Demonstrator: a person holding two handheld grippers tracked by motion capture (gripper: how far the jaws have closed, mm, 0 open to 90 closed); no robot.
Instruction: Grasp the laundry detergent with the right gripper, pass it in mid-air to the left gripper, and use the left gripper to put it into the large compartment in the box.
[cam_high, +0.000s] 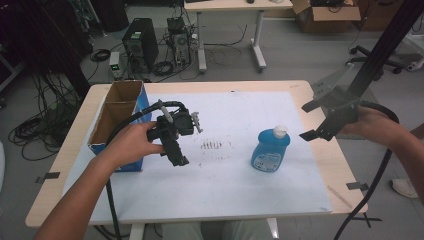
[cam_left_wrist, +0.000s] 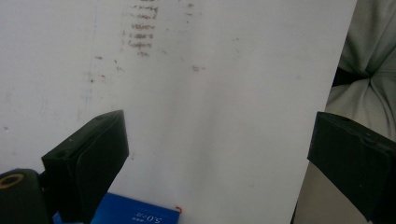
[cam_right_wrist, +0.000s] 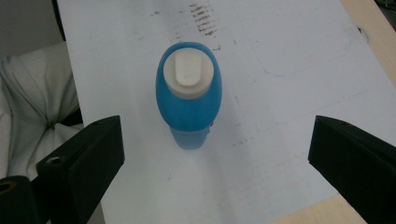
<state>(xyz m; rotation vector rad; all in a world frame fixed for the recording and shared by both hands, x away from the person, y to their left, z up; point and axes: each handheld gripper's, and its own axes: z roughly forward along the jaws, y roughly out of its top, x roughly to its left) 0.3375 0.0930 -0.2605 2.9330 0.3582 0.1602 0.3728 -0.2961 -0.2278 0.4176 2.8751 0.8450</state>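
Observation:
A blue bottle (cam_high: 270, 150) with a white cap (cam_high: 280, 131) stands upright on the white sheet (cam_high: 225, 185), right of centre. My right gripper (cam_high: 311, 121) hangs just right of the bottle and above it, open, with nothing held. The right gripper view looks down on the bottle (cam_right_wrist: 189, 102) and its cap (cam_right_wrist: 187, 74), which lie between and beyond my wide-open right gripper (cam_right_wrist: 215, 140). My left gripper (cam_high: 175, 145) is over the sheet's left part, beside a blue box (cam_high: 117, 117). In the left gripper view my left gripper (cam_left_wrist: 219, 140) is open over bare sheet.
The blue box is open at the top, with a cardboard inside split in two, and stands at the table's left edge; its corner (cam_left_wrist: 135, 215) shows by the left jaw. Faint dark marks (cam_high: 212, 146) sit mid-sheet. Cables trail from both grippers. The person's clothing (cam_left_wrist: 369, 70) lies past the sheet's near edge.

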